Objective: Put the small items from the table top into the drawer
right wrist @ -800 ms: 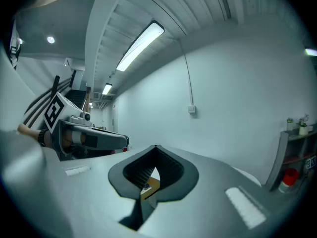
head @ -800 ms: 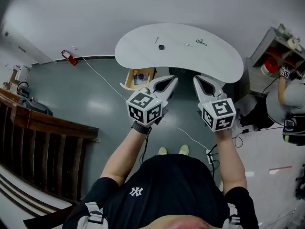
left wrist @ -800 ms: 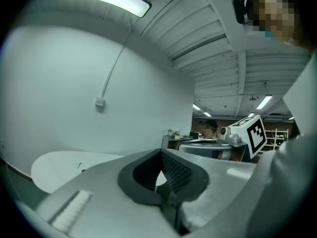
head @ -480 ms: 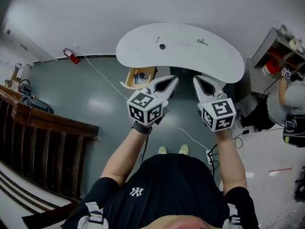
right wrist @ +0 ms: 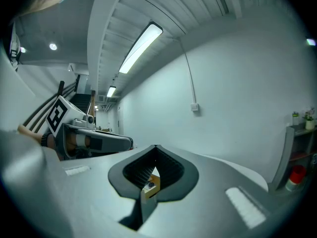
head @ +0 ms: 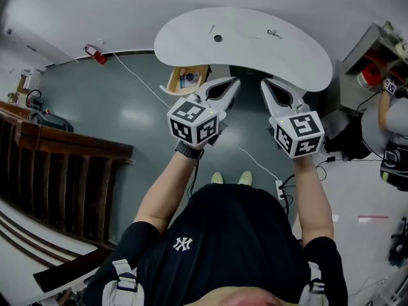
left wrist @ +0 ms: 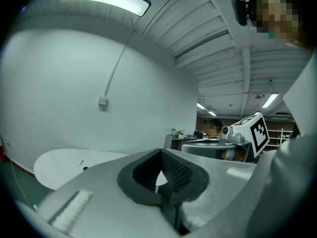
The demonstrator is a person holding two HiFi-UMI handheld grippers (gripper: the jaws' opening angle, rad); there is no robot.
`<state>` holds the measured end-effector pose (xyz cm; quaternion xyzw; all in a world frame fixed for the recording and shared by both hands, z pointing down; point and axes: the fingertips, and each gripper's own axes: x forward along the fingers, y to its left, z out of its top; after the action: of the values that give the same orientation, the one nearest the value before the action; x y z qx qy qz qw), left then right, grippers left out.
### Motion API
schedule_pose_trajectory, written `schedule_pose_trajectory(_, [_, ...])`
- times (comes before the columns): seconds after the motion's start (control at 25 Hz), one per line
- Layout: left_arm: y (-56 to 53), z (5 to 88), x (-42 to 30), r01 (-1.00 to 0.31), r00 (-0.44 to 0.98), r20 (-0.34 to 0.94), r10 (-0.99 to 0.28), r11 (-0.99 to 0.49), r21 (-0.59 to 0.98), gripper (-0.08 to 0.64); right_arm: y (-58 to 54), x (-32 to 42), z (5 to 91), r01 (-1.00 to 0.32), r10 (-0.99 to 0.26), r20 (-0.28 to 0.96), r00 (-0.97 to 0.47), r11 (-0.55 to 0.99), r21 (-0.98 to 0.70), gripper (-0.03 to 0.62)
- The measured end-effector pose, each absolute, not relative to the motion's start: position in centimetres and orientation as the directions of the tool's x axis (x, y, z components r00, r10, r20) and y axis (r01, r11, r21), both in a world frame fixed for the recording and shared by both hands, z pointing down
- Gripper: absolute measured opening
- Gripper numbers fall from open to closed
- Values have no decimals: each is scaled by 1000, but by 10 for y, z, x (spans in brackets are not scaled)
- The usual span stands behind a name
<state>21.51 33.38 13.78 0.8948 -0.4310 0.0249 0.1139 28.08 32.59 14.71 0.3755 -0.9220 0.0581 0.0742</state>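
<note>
Gaping drawer (head: 173, 83) with oddments (head: 188, 80) inside

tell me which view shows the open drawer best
The head view: the drawer sits pulled open under the table edge, contents visible. The right gripper view shows only a wooden sliver between its fingers; the left gripper view shows none.

Only 4 small items (head: 218, 38) dot the otherwise bare table top (head: 299, 59).
</note>
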Motion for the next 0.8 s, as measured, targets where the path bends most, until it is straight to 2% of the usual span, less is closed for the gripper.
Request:
schedule_pose_trajectory(0.32, [325, 149, 224, -809, 586, 164, -794, -558, 188, 0, 314, 300, 157, -683, -666, 157, -729, 723, -102, 25])
schedule_pose_trajectory(0.8, [288, 174, 198, -832, 550, 202, -810, -512, 211, 0, 277, 277, 181, -663, -636, 199, -746, 736, -133, 25])
